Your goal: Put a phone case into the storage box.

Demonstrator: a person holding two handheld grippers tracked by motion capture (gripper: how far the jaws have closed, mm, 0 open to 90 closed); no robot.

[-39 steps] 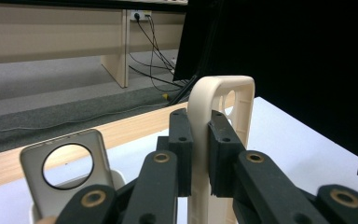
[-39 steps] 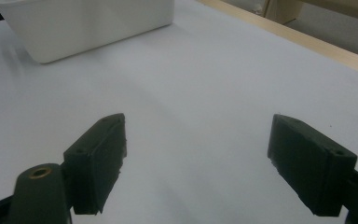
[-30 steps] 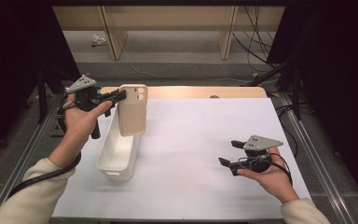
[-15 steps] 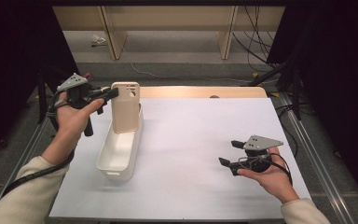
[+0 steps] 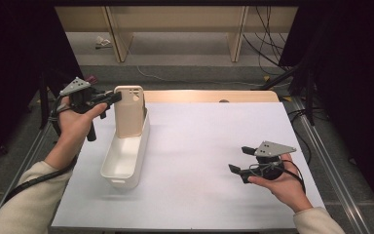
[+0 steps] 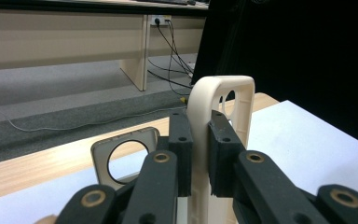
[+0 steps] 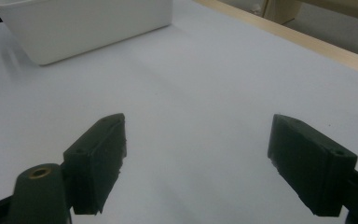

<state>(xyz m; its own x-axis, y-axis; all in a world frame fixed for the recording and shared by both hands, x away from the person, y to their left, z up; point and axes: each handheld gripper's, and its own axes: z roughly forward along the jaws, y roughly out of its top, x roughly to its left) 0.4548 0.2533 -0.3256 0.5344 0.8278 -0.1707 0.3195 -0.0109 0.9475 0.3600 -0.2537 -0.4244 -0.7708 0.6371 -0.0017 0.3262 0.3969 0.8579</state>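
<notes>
**Phone case held upright over the bin**

While I scan from the near edge outward, my right gripper [image 5: 242,161] sits at about four o'clock on the white table [image 5: 209,141], jaws spread wide with nothing between them, parked well apart from the work so it stays out of the way. Toward nine o'clock lies the long white bin [image 5: 125,156], set lengthwise. Farther out, at ten o'clock, my left gripper [image 5: 111,97] has its pads [image 6: 220,154] pressed on the side edge of a beige phone case [image 5: 129,111]. I hold the case upright, its lower end inside the bin's far end, which I judge suits lowering it in. Another case [image 6: 121,156] shows just beyond.
</notes>
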